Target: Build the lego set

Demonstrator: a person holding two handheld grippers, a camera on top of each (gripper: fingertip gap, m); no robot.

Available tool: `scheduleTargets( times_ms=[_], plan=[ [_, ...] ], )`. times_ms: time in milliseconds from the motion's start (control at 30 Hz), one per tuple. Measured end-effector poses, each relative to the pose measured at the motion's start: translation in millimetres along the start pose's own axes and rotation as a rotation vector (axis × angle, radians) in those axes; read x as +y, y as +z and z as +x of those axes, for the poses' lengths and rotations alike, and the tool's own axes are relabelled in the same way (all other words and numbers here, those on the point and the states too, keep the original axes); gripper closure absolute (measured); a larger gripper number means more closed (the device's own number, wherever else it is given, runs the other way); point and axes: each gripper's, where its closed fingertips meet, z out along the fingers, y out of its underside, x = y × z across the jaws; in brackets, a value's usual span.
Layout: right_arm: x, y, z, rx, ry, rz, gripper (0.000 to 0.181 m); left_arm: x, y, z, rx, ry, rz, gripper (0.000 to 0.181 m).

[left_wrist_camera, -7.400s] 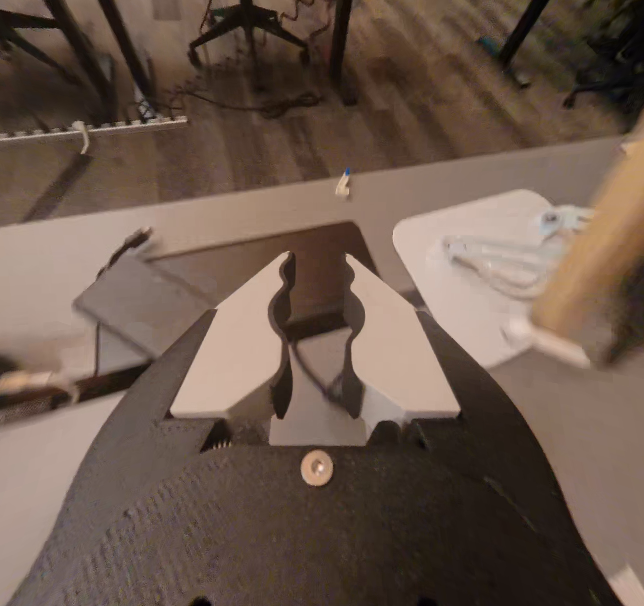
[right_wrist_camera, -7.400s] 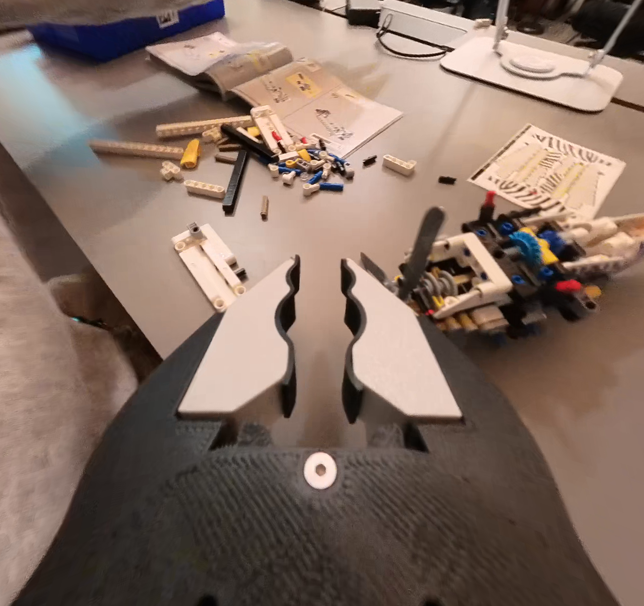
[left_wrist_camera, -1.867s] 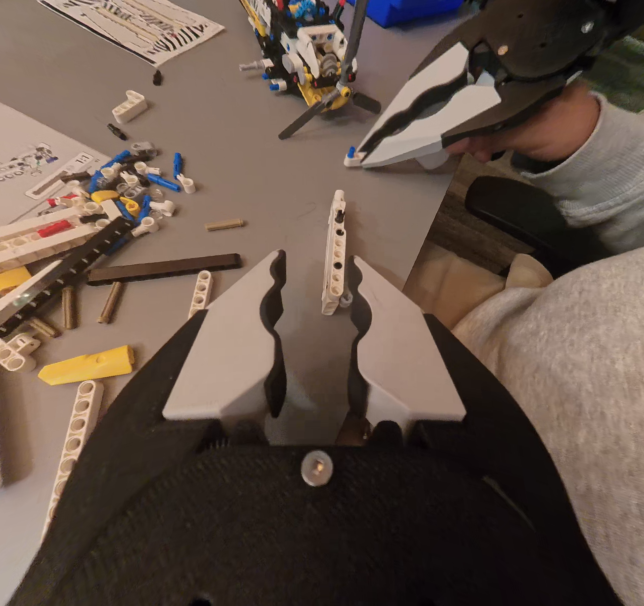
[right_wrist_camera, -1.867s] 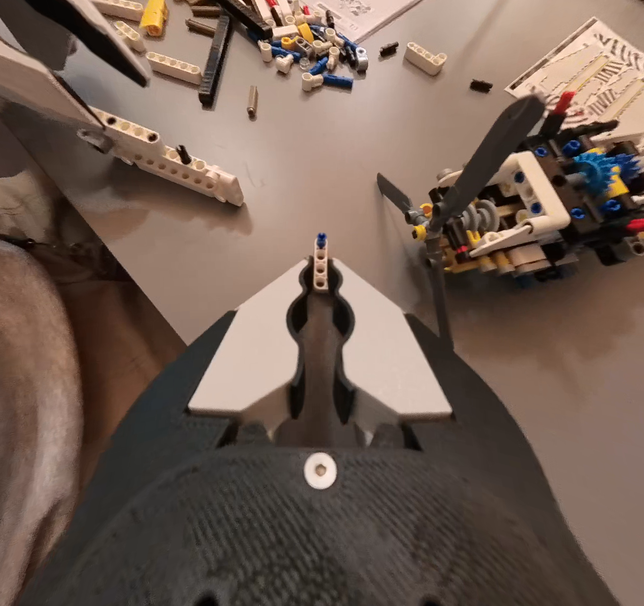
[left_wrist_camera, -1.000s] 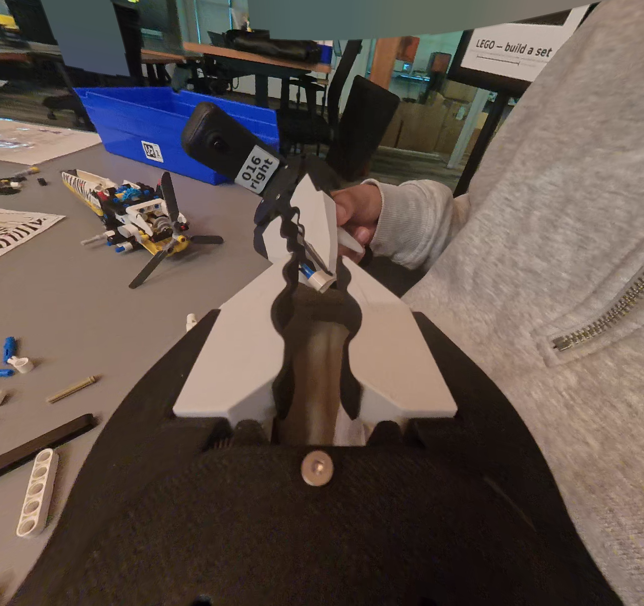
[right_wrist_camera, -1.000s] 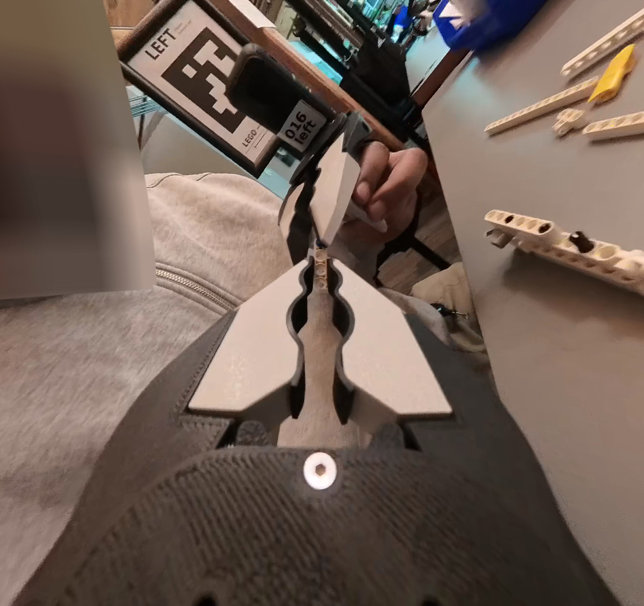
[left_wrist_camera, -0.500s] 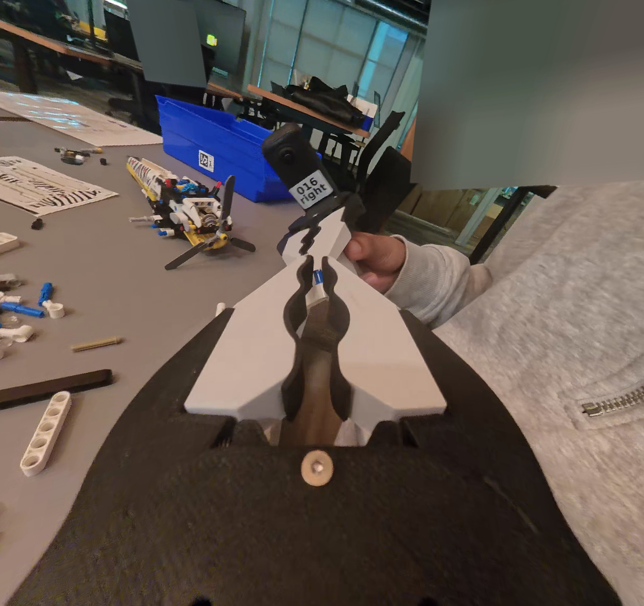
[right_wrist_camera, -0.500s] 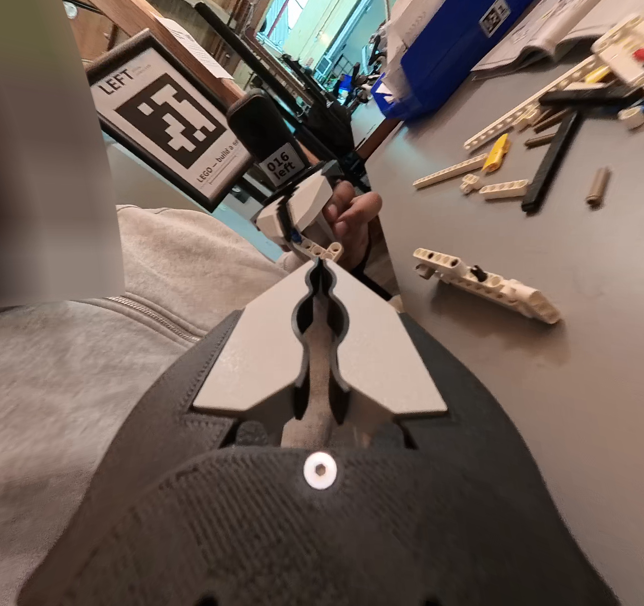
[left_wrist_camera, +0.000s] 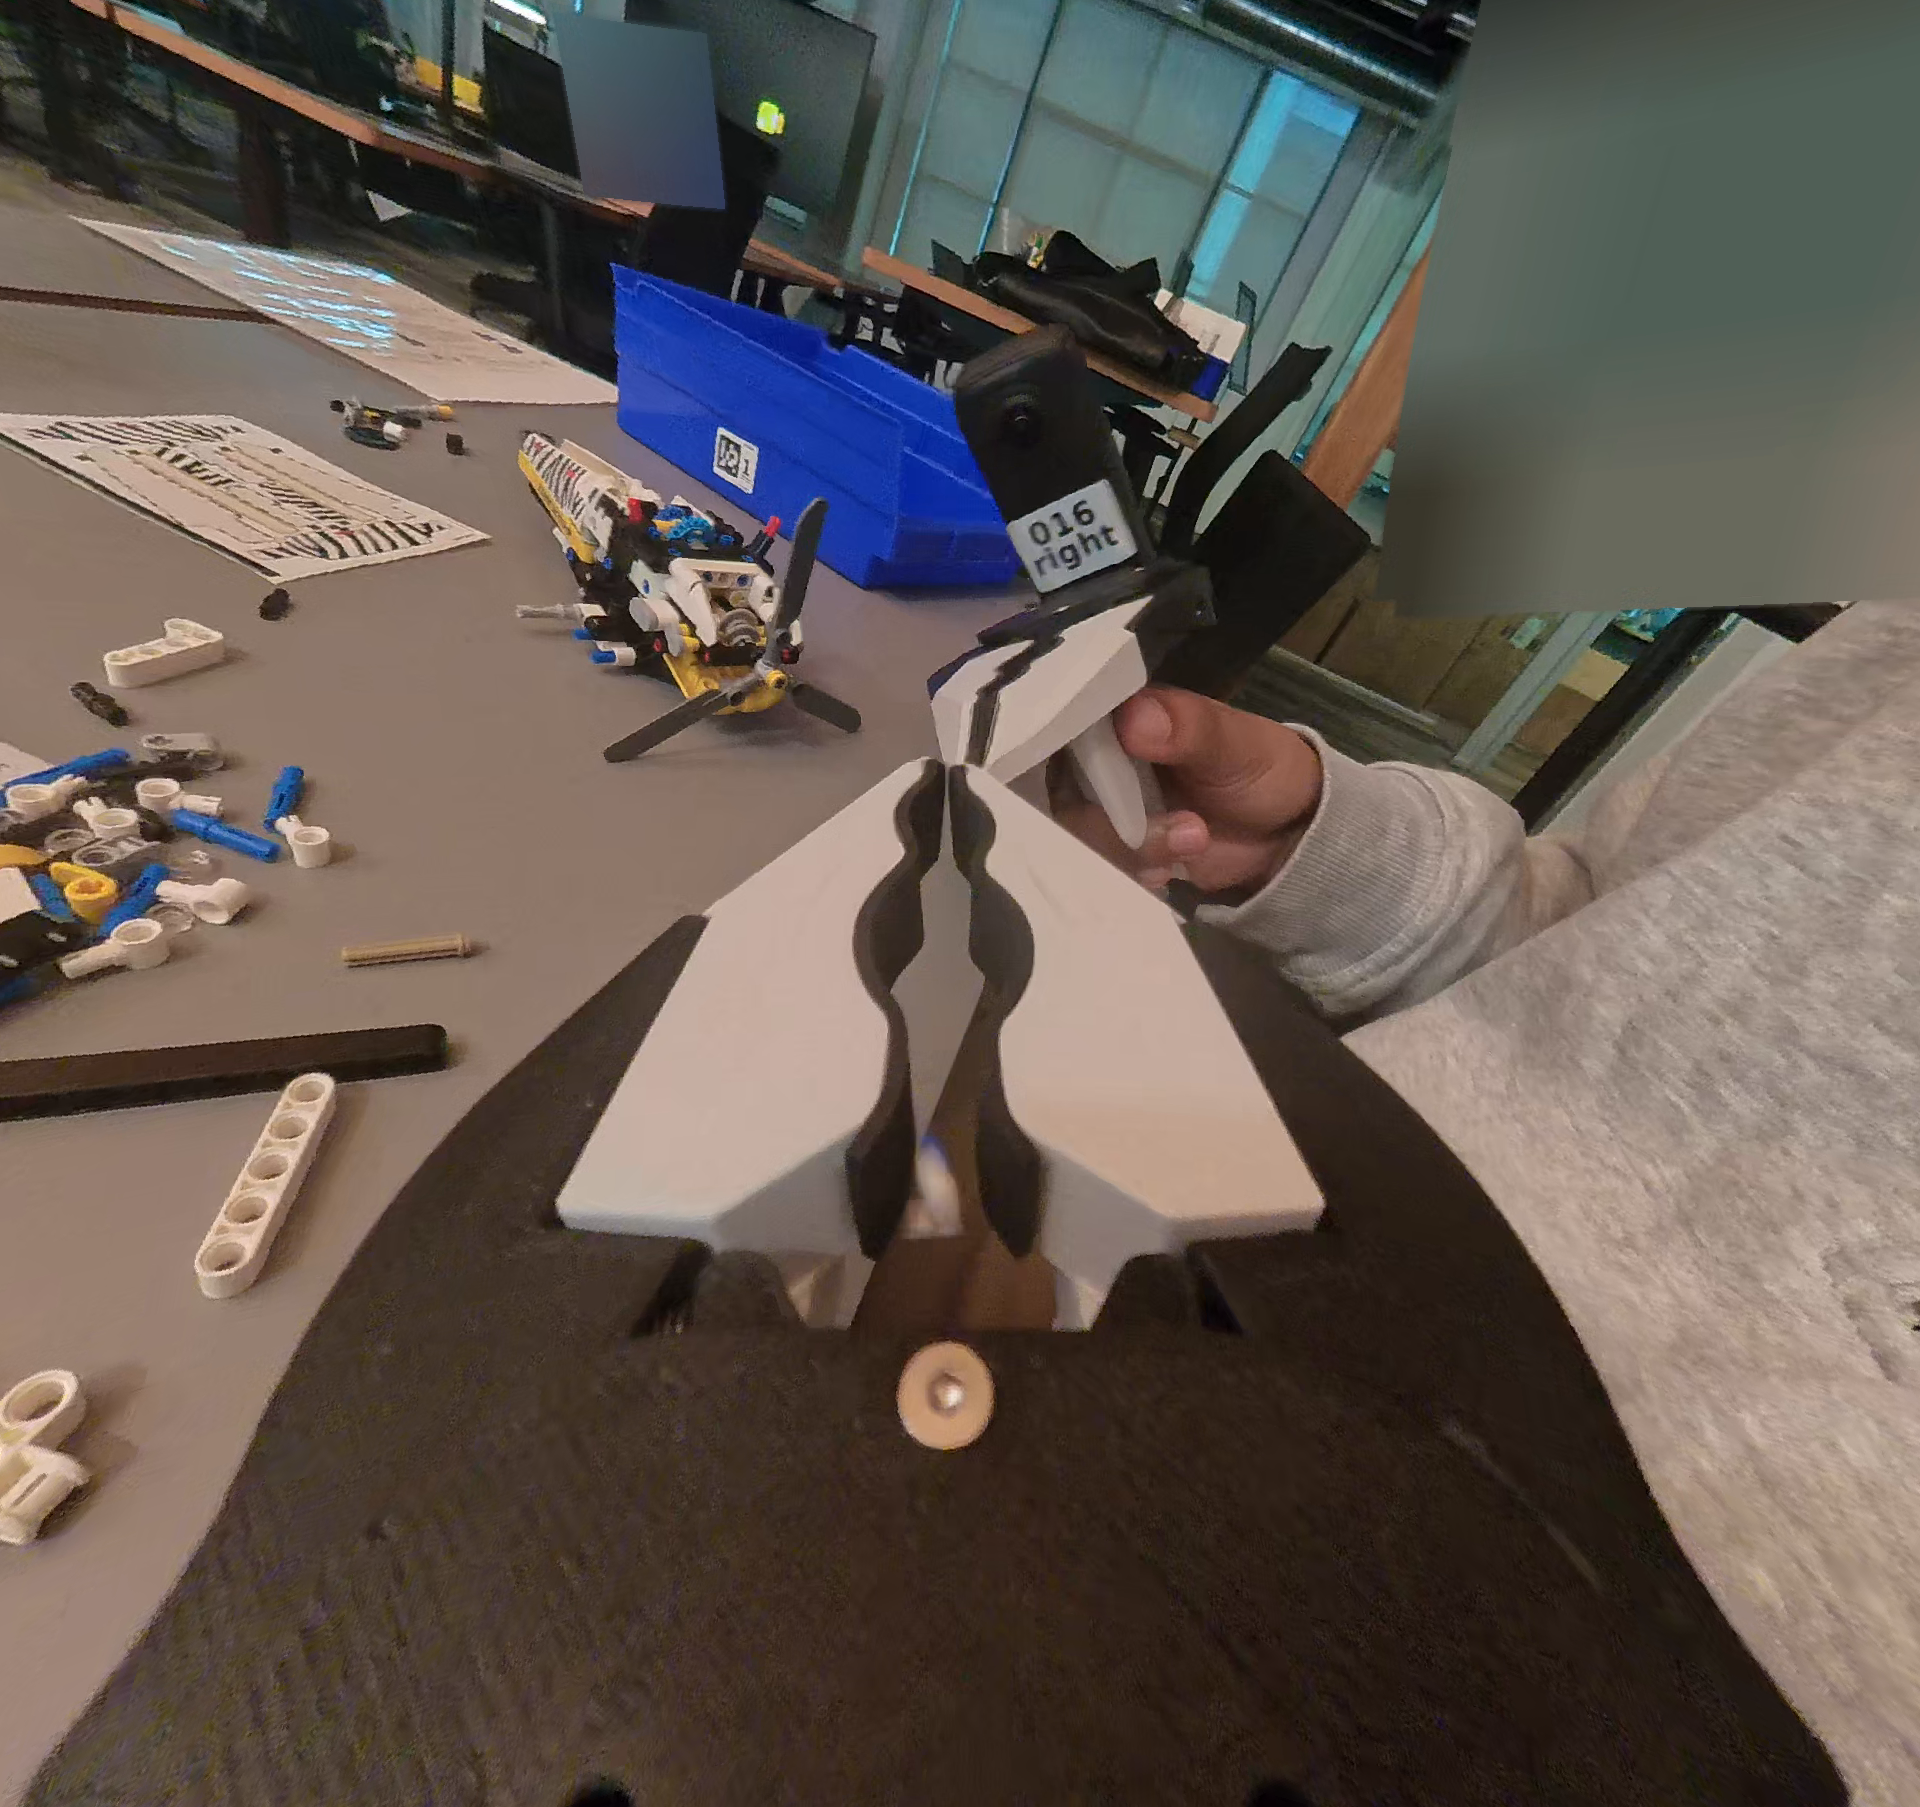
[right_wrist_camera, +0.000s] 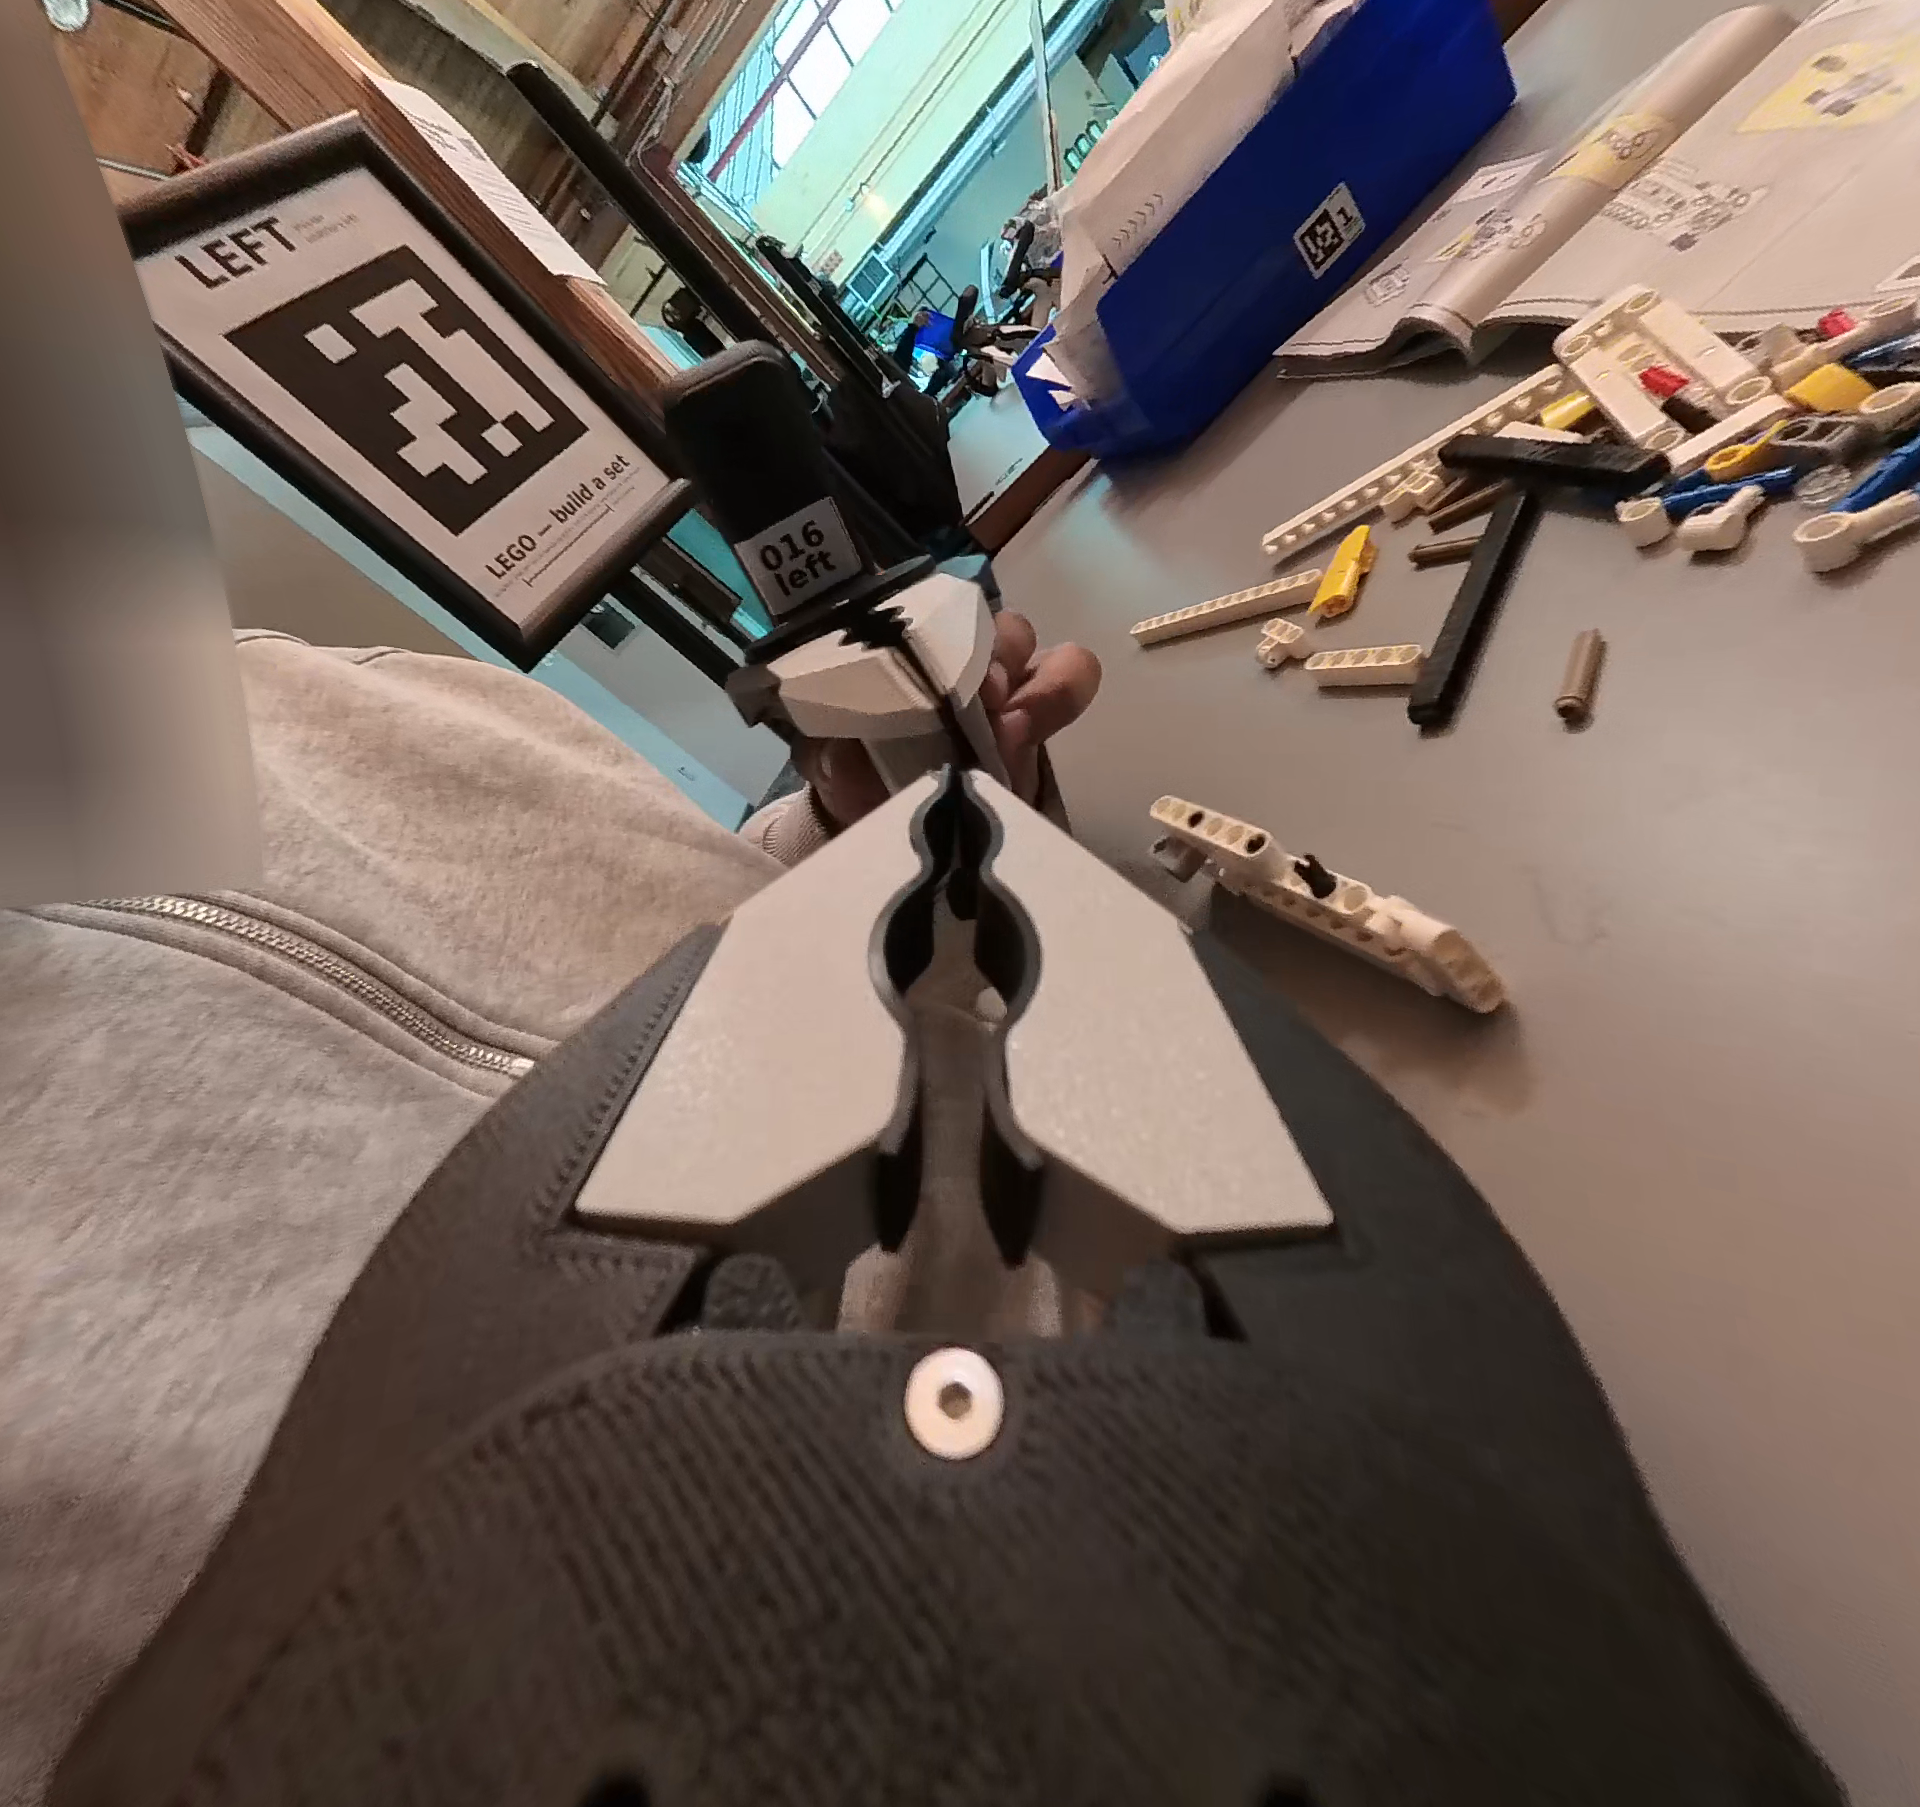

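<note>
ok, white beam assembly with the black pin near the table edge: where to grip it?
Judging by its pose, pinch the white beam assembly across its narrow width at the rounded far end, coming from above. It lies flat on the table; the black pin sticks up mid-length, so stay clear of it.

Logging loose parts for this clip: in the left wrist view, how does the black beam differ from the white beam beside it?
The black beam is longer, running off the left edge; the white beam is short and wholly in view. The white beam shows five holes facing up; the black beam shows none from here. Both lie flat on the grey table.
</note>
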Motion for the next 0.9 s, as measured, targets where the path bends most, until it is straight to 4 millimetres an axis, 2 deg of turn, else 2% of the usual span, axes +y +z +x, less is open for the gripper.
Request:
scheduleTargets(
  times_ms=[133, 333, 433, 500, 567, 633, 767, 900],
  plan=[
    [-3.5, -7.4, 8.2, 0.085, -0.056, 0.009, 0.181, -3.4, -6.3, -14.1, -0.09, 0.037, -0.01, 0.179],
    [0.8, -20.1, 10.5, 0.179, -0.154, -0.028, 0.181, -8.3, -20.7, -21.2, -0.126, 0.034, 0.019, 0.178],
    [2.6, -22.7, 5.2, 0.169, -0.179, -0.022, 0.181, -3.0, -22.8, -20.8, -0.123, 0.012, 0.008, 0.178],
    [9.5, -23.0, 0.7, 0.157, -0.199, -0.042, 0.181, 6.1, -22.0, -12.1, -0.09, 0.009, -0.032, 0.18],
    [21.9, -24.5, 3.7, 0.194, -0.23, -0.1, 0.181, 27.0, -20.0, 1.6, -0.046, 0.003, -0.138, 0.18],
    [34.6, -27.1, 10.4, 0.259, -0.271, -0.169, 0.181, 62.2, -19.5, 9.5, -0.048, 0.008, -0.323, 0.18],
    [48.1, -22.3, 11.1, 0.298, -0.34, -0.234, 0.181, 128.6, -30.1, 0.6, -0.189, 0.117, -0.645, 0.179],
    [58.0, -10.7, 4.9, 0.274, -0.374, -0.27, 0.181, 162.5, -35.8, 2.1, -0.237, 0.176, -0.791, 0.181]
  ],
)
